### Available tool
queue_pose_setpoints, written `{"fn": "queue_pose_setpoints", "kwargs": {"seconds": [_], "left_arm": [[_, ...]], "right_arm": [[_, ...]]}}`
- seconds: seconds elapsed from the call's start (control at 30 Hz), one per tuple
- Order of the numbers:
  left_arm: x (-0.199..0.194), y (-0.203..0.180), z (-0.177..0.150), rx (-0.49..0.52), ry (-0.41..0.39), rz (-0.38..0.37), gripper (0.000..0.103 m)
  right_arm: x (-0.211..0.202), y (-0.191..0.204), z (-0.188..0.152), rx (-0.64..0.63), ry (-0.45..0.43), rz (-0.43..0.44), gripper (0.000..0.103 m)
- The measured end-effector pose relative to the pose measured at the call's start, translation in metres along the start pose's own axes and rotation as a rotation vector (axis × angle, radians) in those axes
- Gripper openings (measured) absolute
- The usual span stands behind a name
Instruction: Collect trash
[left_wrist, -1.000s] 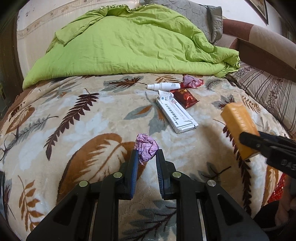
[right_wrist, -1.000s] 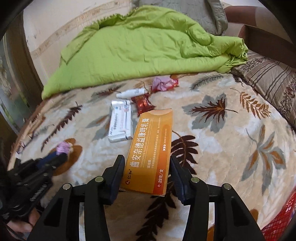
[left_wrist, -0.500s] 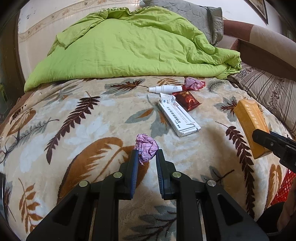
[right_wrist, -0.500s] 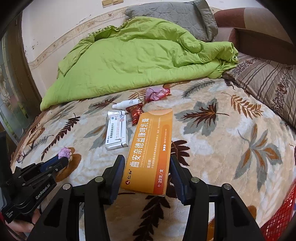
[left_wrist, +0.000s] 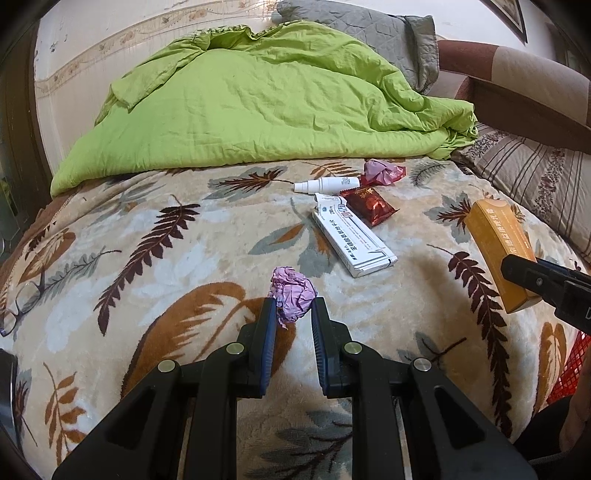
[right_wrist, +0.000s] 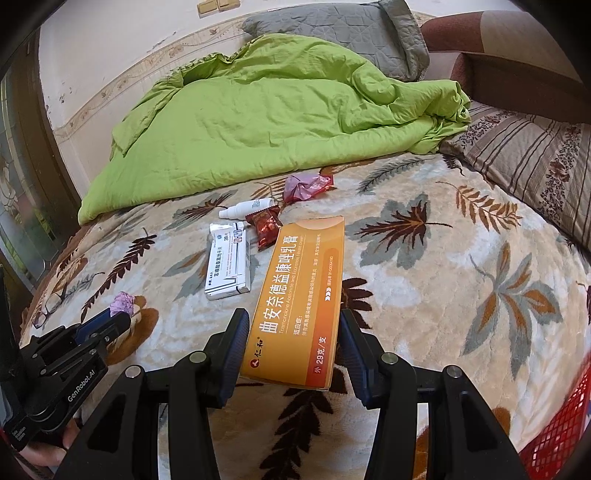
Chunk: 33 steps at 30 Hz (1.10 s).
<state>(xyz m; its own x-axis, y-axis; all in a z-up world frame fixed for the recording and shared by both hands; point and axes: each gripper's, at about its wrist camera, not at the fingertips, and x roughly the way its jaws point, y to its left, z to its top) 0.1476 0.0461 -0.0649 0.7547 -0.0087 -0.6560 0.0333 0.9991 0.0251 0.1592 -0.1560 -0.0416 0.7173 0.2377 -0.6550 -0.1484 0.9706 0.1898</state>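
Crumpled purple wrapper: pinched between the closed fingers of the left tool, lower centre of frame. Orange carton: clamped in the right tool, lower centre. White carton, red sachet, white bottle, pink wrapper: lying mid-frame on leaf-patterned bed blanket. Green quilt: heaped above, against cream wall. Red basket: lower right corner.

A leaf-patterned blanket covers the bed. A green quilt fills the upper centre, a grey pillow behind it, a striped pillow at right, a cream wall upper left.
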Motion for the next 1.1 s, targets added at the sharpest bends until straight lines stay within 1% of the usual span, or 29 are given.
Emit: {"fn": "queue_pose_setpoints", "kwargs": {"seconds": [0.6,0.83,1.1], "left_arm": [[-0.003,-0.007,-0.002,0.033,-0.022,0.009,0.018],[-0.005,-0.008,-0.001,0.037,-0.025,0.007,0.018],[-0.006,-0.009,0.001,0.043,-0.034,0.006,0.018]], "right_arm": [[-0.006,0.003,0.0,-0.007,-0.014,-0.007,0.053],[-0.015,0.005,-0.005,0.009,-0.004,0.013,0.053],[-0.025,0.014,-0.01,-0.001,-0.001,0.027,0.053]]}}
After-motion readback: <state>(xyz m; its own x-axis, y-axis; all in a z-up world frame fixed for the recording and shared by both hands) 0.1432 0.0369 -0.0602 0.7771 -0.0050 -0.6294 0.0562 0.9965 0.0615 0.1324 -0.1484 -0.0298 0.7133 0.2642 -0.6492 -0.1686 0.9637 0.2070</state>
